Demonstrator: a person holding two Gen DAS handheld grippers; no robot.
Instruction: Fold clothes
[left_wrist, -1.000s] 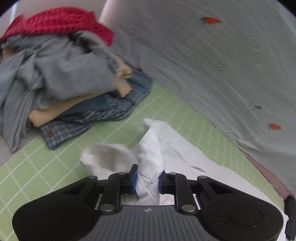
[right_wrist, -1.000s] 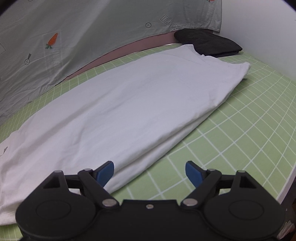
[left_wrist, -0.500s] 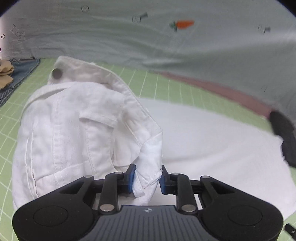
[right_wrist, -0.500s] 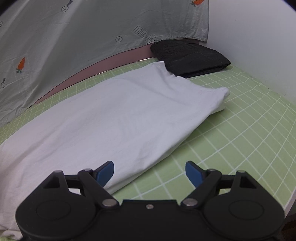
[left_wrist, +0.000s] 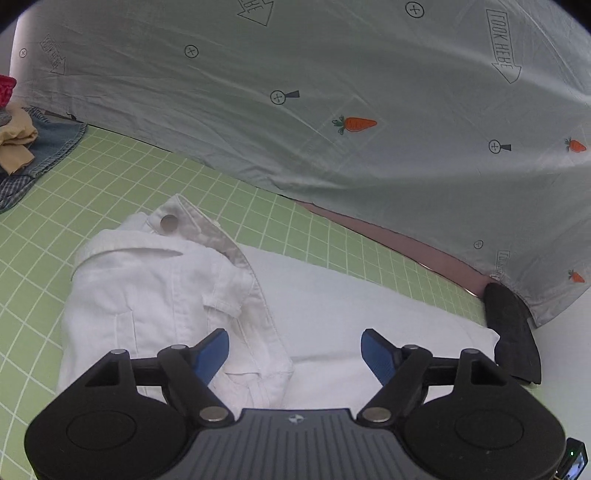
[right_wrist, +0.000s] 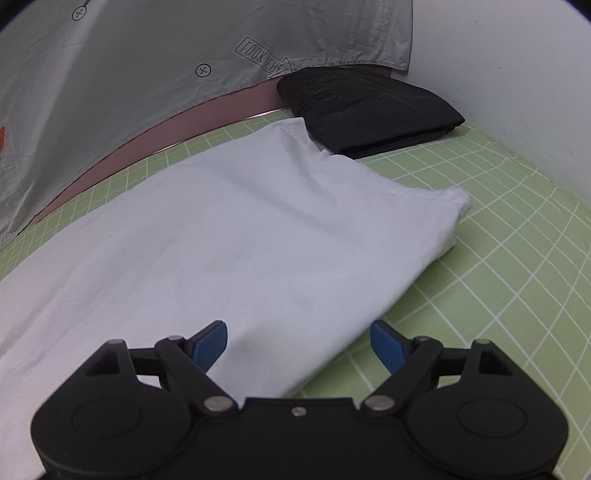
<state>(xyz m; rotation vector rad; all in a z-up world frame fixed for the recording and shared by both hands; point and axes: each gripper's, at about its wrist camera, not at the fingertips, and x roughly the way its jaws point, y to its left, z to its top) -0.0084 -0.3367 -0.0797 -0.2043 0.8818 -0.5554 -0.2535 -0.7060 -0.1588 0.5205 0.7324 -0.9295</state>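
Observation:
White trousers (left_wrist: 162, 295) lie on the green grid mat (left_wrist: 110, 177), their waistband end with a metal button (left_wrist: 169, 222) folded over onto the legs (left_wrist: 369, 314). My left gripper (left_wrist: 294, 350) is open and empty just above the folded waistband. In the right wrist view the trouser legs (right_wrist: 221, 229) stretch flat toward the hem at the far right. My right gripper (right_wrist: 299, 343) is open and empty over the near edge of the legs.
A folded black garment (right_wrist: 369, 110) lies at the far end by the white wall; it also shows in the left wrist view (left_wrist: 513, 332). A pile of unfolded clothes (left_wrist: 22, 147) sits at the far left. A grey printed sheet (left_wrist: 332, 110) hangs behind the mat.
My left gripper carried the waistband over onto the legs, then opened and let it go. My right gripper moved along the legs toward the hem, staying open.

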